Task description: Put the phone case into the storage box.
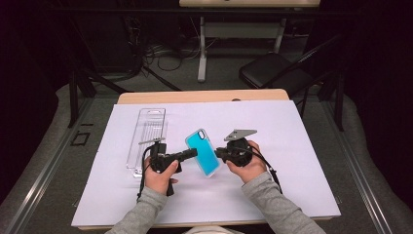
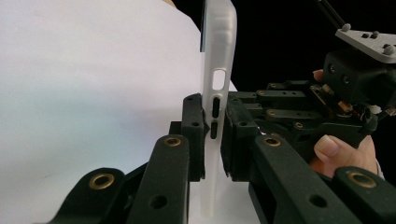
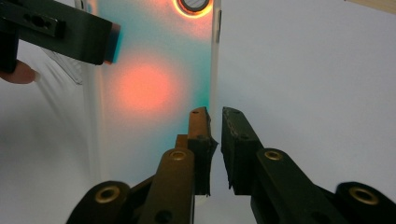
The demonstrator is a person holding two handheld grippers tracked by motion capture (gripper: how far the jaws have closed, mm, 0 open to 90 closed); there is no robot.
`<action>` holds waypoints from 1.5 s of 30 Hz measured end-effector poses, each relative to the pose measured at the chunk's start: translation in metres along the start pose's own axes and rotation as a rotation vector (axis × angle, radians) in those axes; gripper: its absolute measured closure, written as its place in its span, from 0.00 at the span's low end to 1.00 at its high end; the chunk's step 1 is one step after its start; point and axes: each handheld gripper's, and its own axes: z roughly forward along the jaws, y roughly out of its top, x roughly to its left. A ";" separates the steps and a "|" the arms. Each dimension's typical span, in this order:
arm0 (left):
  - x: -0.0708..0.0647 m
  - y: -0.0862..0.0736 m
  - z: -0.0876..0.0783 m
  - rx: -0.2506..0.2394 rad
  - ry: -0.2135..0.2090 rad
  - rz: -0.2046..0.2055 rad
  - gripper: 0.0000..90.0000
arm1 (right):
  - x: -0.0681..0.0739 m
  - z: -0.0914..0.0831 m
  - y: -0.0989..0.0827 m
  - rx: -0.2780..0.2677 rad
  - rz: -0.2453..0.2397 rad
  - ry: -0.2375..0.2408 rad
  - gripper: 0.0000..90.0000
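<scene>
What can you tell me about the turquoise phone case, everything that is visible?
The turquoise phone case with a frosted translucent rim looks like soft plastic. Its side edge has button cutouts, and a round ring sits near one end. It is held above the white sheet, tilted. The left gripper clamps its edge; the right gripper has its jaws at the opposite edge, slightly apart.

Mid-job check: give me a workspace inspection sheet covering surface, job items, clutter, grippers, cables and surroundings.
Surface: white sheet over a wooden table.
Job's things: teal phone case held off the sheet; clear plastic package lying at left.
Clutter: nothing seen.
Grippers: left gripper shut on the case's edge, jaws clamping it; right gripper at the opposite edge, jaws slightly parted with a narrow gap, not clamping it.
Cables: a black cable trails from each gripper.
Surroundings: dark room, chair, desk legs, floor wires.
</scene>
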 end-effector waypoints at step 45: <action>-0.008 0.017 -0.028 -0.018 0.027 0.175 0.90 | 0.002 -0.015 0.005 -0.090 -0.097 0.104 0.52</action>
